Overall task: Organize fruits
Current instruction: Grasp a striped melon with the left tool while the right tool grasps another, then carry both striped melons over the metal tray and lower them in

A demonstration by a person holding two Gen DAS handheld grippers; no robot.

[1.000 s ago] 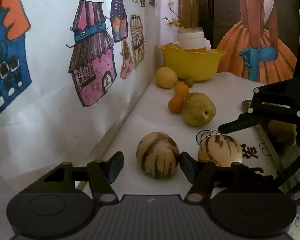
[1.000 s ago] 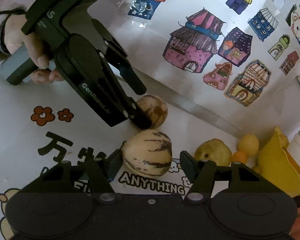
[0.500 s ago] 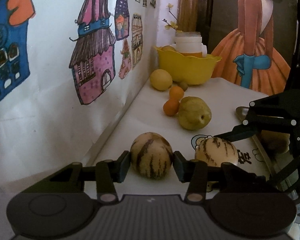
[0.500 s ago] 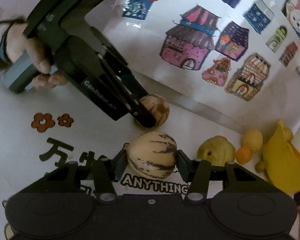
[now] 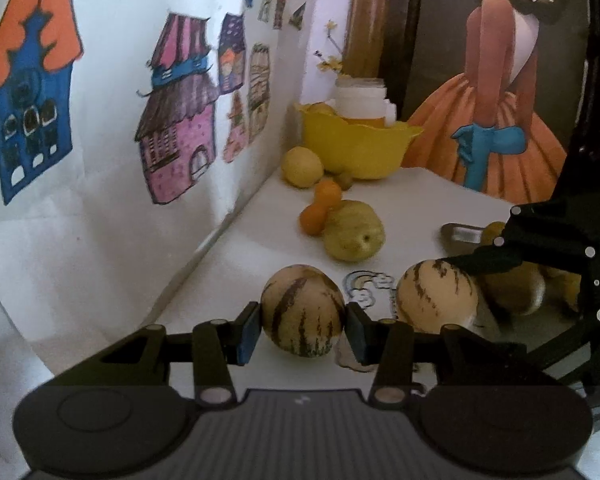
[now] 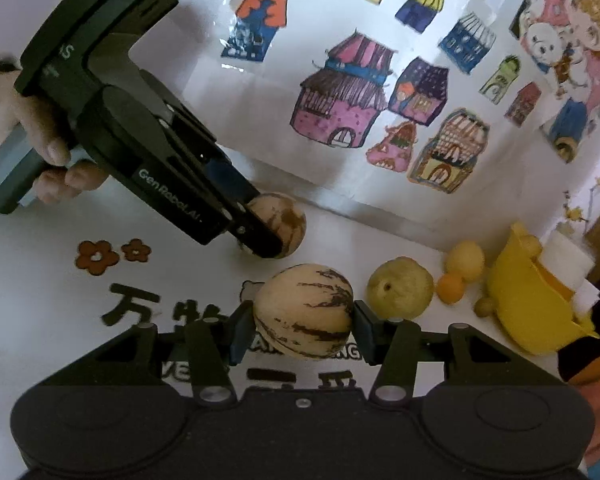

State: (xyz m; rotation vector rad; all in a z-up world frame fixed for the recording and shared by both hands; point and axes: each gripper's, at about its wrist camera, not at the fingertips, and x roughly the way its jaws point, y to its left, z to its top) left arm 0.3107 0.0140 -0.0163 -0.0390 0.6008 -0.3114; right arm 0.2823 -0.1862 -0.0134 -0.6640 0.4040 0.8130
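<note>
My left gripper (image 5: 302, 330) is shut on a round cream fruit with brown stripes (image 5: 302, 314), close to the wall and just above the white table. My right gripper (image 6: 303, 326) is shut on a second striped fruit (image 6: 304, 309), which also shows in the left wrist view (image 5: 436, 296). The left gripper (image 6: 260, 236) with its fruit (image 6: 288, 220) shows in the right wrist view, behind and left of mine. A yellow-green pear (image 5: 354, 236), two small oranges (image 5: 320, 208), a lemon (image 5: 302, 166) and a yellow bowl (image 5: 356, 148) stand further along the wall.
A wall covered with house drawings (image 5: 180, 120) runs along the left. A white jar (image 5: 362, 100) stands behind the bowl. A painted panel of a woman in an orange dress (image 5: 496, 100) closes the far end. More fruit on a tray (image 5: 516, 288) lies behind the right gripper.
Both grippers moved forward around their striped fruits and closed their jaws on them. Both fruits have been raised slightly from the table.
</note>
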